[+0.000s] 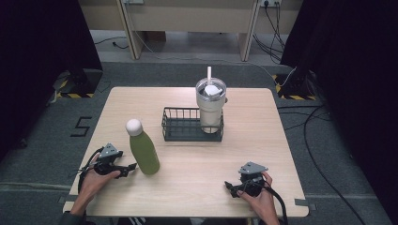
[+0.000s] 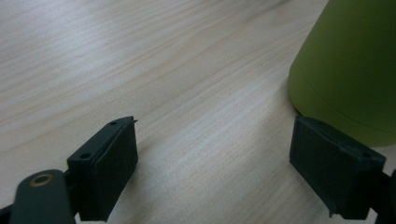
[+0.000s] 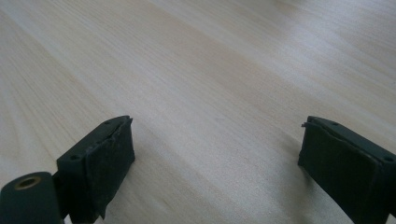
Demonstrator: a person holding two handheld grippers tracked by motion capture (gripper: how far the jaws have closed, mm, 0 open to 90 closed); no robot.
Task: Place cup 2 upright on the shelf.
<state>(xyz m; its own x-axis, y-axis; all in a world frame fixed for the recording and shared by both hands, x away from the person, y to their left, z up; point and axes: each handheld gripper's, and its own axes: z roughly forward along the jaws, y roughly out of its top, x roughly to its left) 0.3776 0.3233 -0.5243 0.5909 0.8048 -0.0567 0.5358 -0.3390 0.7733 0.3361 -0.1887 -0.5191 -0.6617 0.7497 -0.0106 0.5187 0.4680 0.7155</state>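
green bottle [image 1: 143, 153] upright | left gripper [image 1: 127, 168] level, jaws apart, beside its base | right gripper [image 1: 231, 186] agape, empty

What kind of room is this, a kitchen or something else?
Probably a lab or recording studio, not a kitchen: black curtains hang at both sides, loose black cables cross the grey floor, and striped hazard tape marks stand bases.

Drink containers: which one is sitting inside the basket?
The clear tumbler with the white straw stands in the black wire basket. The green bottle with the white cap stands on the bare table.
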